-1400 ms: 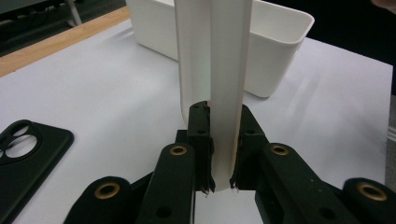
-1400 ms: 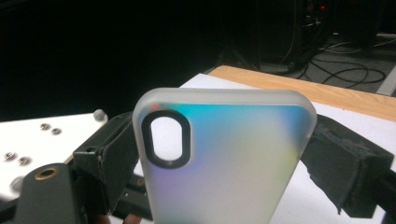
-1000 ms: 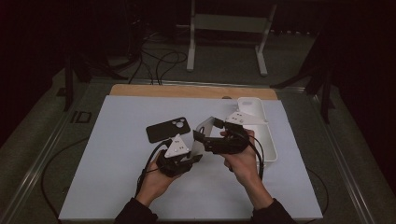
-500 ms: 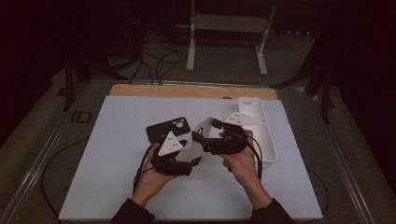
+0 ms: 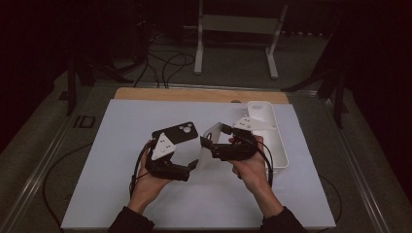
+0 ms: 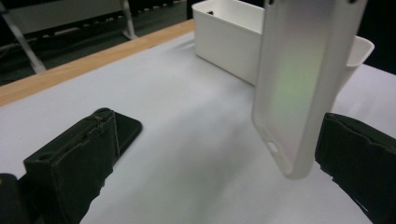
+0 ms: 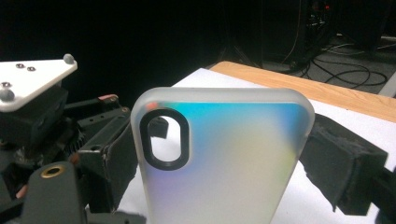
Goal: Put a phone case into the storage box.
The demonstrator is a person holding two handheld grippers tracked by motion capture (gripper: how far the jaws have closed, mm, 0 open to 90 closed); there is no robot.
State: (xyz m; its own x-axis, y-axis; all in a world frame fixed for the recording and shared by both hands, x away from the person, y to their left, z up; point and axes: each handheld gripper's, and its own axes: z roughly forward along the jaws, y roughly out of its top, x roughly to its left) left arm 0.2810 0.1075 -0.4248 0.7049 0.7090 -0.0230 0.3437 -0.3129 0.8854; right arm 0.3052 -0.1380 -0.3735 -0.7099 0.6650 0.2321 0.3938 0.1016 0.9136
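Phone case [image 7: 219, 163], frosted and unmarked, clamped in right gripper [image 5: 214, 145] jaws; left gripper [image 5: 187, 170] jaws just opened wide, empty.

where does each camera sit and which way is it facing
High view: above the person's side, facing forward and down on the white table; both forearms show.
Left gripper view: on the left gripper, along its open black jaws.
Right gripper view: on the right gripper, which clamps the frosted translucent phone case.
All share that case.

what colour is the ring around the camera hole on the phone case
Black, around an oval cutout in the frosted, iridescent phone case. The right gripper view shows it best.
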